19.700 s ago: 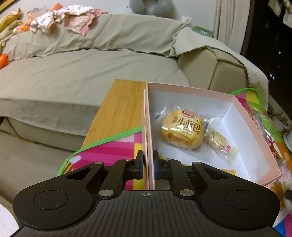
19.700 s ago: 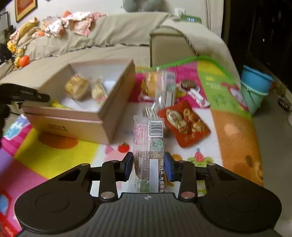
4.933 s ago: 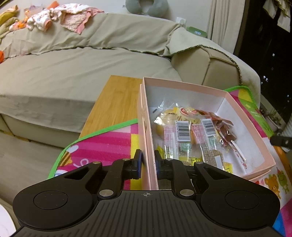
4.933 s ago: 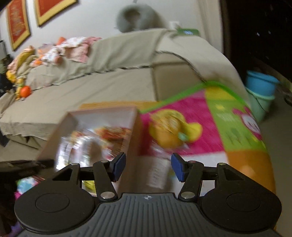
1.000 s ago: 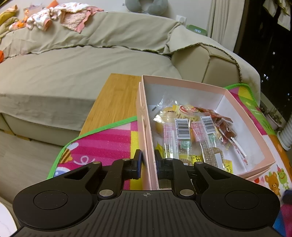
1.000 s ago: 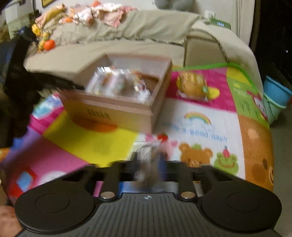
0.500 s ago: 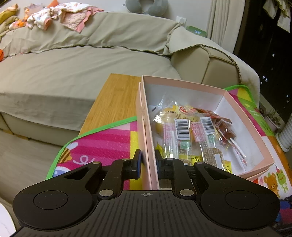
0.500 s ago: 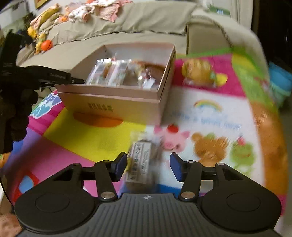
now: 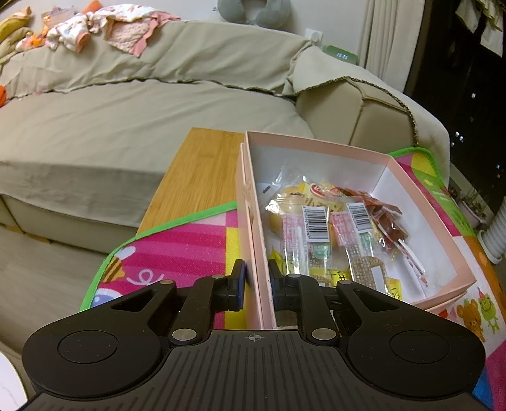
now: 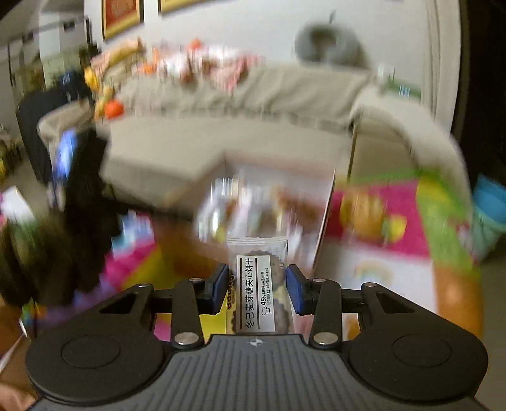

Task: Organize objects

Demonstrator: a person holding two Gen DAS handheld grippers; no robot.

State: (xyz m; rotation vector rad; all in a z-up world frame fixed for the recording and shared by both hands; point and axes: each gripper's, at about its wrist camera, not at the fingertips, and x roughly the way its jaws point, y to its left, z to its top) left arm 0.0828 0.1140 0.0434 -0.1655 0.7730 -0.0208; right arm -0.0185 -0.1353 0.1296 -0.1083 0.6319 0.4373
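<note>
A pink box (image 9: 316, 148) stands on a colourful play mat (image 9: 177, 243) and holds several wrapped snacks (image 9: 316, 227). My left gripper (image 9: 255, 281) is shut on the box's left wall near its front corner. My right gripper (image 10: 256, 284) is shut on a clear biscuit packet (image 10: 257, 284) with a white label, held in the air in front of the box (image 10: 272, 202), which is blurred in the right wrist view. A yellow bun packet (image 10: 367, 218) lies on the mat to the right of the box.
A beige sofa (image 9: 126, 110) runs behind the box, with clothes (image 9: 104, 25) on its back. A wooden board (image 9: 202, 170) lies between sofa and mat. A blue bucket (image 10: 490, 202) stands at the far right.
My right gripper has closed on the biscuit packet that lay on the mat and lifted it, swinging up toward the box. My left gripper has kept its hold on the box wall.
</note>
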